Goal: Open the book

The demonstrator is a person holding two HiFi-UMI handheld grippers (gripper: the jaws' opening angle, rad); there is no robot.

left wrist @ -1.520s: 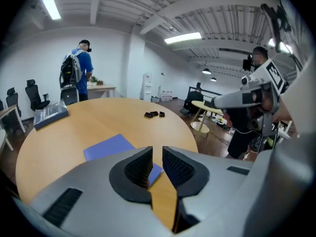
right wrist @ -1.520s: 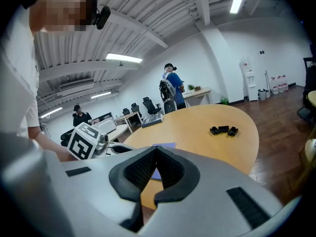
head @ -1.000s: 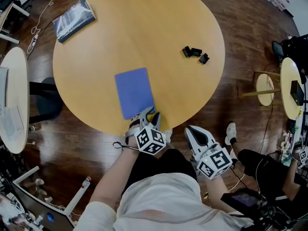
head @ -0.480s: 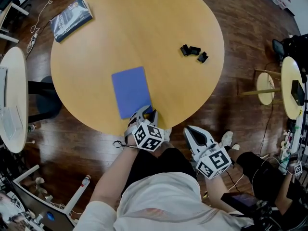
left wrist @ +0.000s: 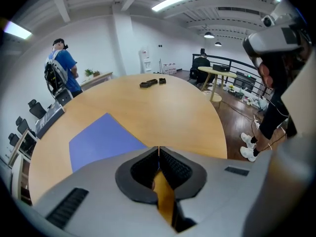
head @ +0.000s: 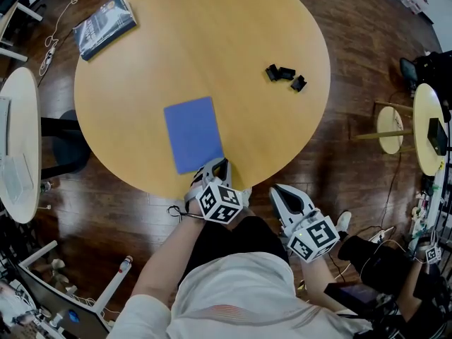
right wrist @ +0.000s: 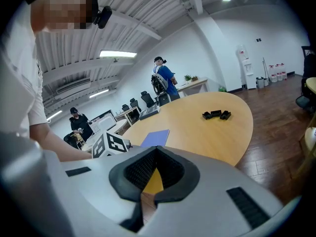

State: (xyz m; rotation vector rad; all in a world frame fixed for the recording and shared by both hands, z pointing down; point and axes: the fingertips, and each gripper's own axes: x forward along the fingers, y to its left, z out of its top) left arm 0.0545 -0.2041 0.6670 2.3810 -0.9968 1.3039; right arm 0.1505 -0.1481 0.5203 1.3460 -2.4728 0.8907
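Observation:
A closed blue book (head: 193,133) lies flat on the round wooden table (head: 212,48), near its front edge. My left gripper (head: 219,164) sits at the book's near right corner. Its jaws have just been closing, and now they meet at the tips on the corner of the cover. In the left gripper view the book (left wrist: 101,139) runs in behind the left gripper (left wrist: 158,148). My right gripper (head: 279,191) hangs off the table's front edge, shut and empty. In the right gripper view the right gripper (right wrist: 157,148) points towards the book (right wrist: 155,138).
Small black pieces (head: 285,76) lie at the table's far right. A dark second book (head: 106,27) rests at its far left rim. A stool (head: 388,129) and side tables stand around on the wooden floor. A person in blue (left wrist: 61,68) stands beyond the table.
The left gripper's jaws have closed at the book's near corner; earlier they stood apart. Neither hand has shifted, and the book lies where it was.

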